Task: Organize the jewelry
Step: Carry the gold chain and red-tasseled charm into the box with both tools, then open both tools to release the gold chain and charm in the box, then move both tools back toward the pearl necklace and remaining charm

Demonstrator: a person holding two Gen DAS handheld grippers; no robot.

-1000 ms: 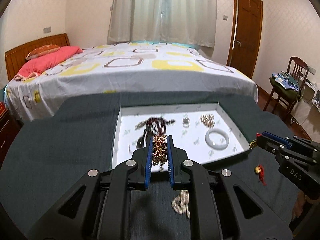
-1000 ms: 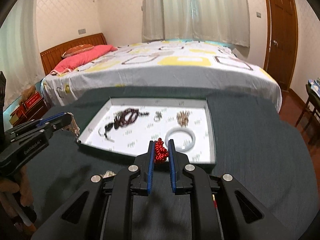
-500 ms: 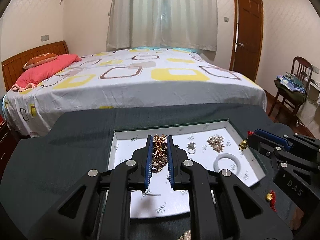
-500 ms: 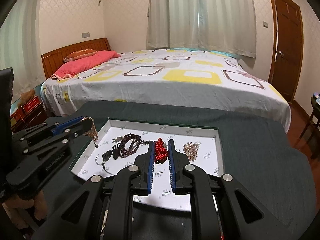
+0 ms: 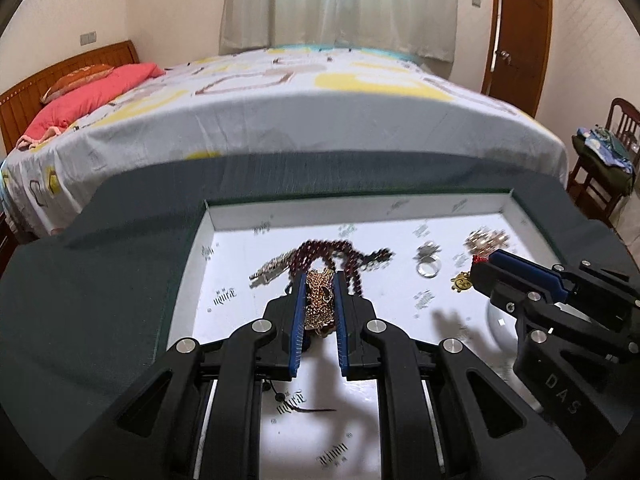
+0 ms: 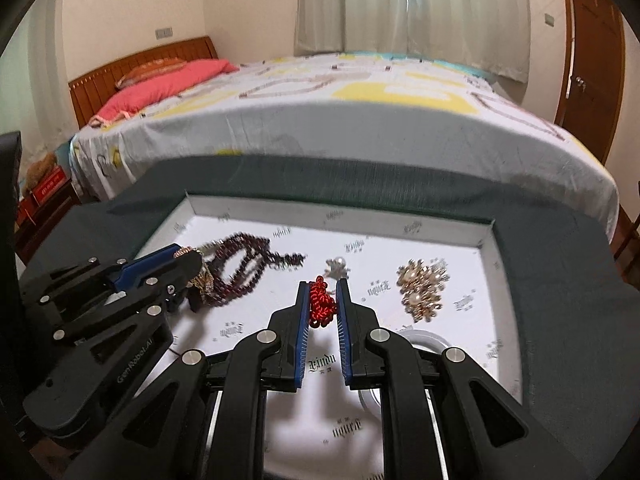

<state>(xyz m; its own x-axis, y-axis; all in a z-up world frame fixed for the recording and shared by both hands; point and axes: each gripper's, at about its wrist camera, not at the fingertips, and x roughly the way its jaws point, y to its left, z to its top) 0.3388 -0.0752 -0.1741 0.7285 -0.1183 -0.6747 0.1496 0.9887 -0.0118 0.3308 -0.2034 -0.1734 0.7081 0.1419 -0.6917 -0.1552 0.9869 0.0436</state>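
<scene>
My left gripper (image 5: 319,280) is shut on a bunch of gold chain (image 5: 319,304) and holds it over the white jewelry tray (image 5: 256,220). My right gripper (image 6: 322,292) is shut on a red knotted cord (image 6: 321,303) over the same tray (image 6: 400,226); a small gold charm (image 5: 461,282) hangs from it. In the tray lie a dark red bead necklace (image 6: 244,258), a ring (image 5: 427,267), a gold pearl brooch (image 6: 422,284) and a white bangle (image 6: 424,340), partly hidden by my right gripper.
The tray sits on a dark grey cloth-covered table (image 5: 100,280). Behind it stands a bed (image 5: 280,112) with a pink pillow. A wooden door (image 5: 520,24) and a chair (image 5: 608,160) with clothes are at the right.
Both grippers have moved forward and down over the tray, each still holding its piece. The tray now looks much larger and closer.
</scene>
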